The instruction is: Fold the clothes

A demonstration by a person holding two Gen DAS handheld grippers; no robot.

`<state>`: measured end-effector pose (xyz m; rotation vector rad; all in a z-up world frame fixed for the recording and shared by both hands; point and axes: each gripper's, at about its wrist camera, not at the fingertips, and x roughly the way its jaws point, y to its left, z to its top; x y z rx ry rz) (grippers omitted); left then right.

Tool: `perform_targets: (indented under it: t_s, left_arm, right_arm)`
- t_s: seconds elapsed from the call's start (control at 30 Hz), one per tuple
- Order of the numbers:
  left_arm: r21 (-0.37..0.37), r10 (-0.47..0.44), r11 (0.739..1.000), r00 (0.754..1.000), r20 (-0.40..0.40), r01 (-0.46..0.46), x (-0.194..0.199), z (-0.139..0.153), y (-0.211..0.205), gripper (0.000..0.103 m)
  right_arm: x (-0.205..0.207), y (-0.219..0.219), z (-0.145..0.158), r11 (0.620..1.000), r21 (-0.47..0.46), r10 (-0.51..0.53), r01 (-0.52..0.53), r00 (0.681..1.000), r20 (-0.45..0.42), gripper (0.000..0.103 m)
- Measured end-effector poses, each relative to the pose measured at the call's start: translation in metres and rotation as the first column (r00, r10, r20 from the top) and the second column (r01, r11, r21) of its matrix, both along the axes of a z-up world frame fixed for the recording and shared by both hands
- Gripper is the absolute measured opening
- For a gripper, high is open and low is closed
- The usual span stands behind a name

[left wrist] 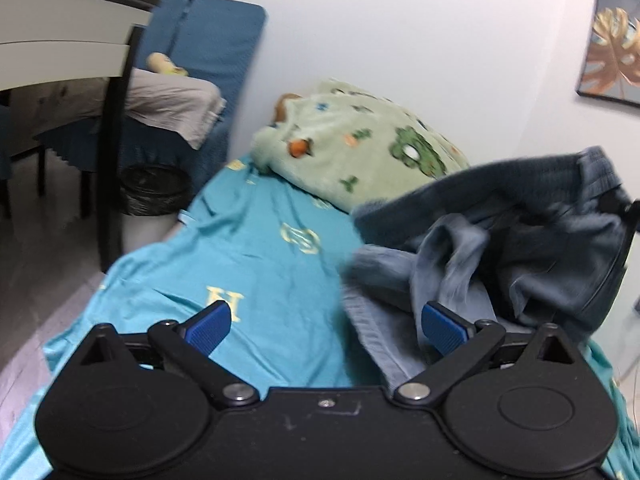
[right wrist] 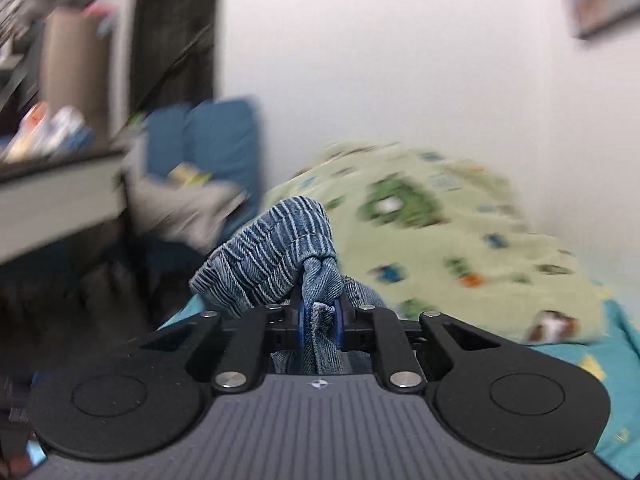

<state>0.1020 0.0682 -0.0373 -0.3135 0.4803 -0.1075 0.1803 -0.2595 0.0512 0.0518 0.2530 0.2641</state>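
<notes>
- The right gripper [right wrist: 320, 326] pinches a bunched fold of blue jeans [right wrist: 276, 256] between its blue pads, pressed tight on the denim; the ribbed waistband bulges up and to the left just beyond the fingertips.
- The left gripper [left wrist: 326, 326] is spread wide with nothing between its pads; the jeans [left wrist: 500, 248] hang crumpled ahead and right of its right finger, lifted at the far right.
- How the jeans' long axis runs cannot be told from the crumpled, blurred cloth.
- A turquoise bedsheet [left wrist: 256, 256] stretches ahead of the left fingers; a green patterned blanket [left wrist: 360, 152] lies heaped beyond, against the white wall [left wrist: 400, 32].
</notes>
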Motion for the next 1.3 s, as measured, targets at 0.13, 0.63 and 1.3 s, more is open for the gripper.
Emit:
perform_targets:
  t_s: [0.13, 0.63, 1.3]
  left_arm:
    - [0.018, -0.041, 0.999, 0.999, -0.022, 0.042, 0.002, -0.008, -0.011, 0.102]
    - [-0.018, -0.137, 0.991, 0.988, -0.069, 0.136, 0.008, -0.027, -0.033, 0.102]
    - [-0.229, -0.184, 0.960, 0.980, -0.078, 0.162, 0.013, -0.028, -0.027, 0.102]
  right_arm:
    - [-0.001, -0.067, -0.009, 0.978, 0.117, -0.174, 0.172, 0.985, 0.006, 0.013]
    - [0.001, -0.267, -0.155, 0.678, 0.315, -0.543, 0.664, 0.742, -0.394, 0.011]
    - [-0.043, -0.267, -0.109, 0.538, 0.532, -0.562, 0.654, 0.748, -0.353, 0.011]
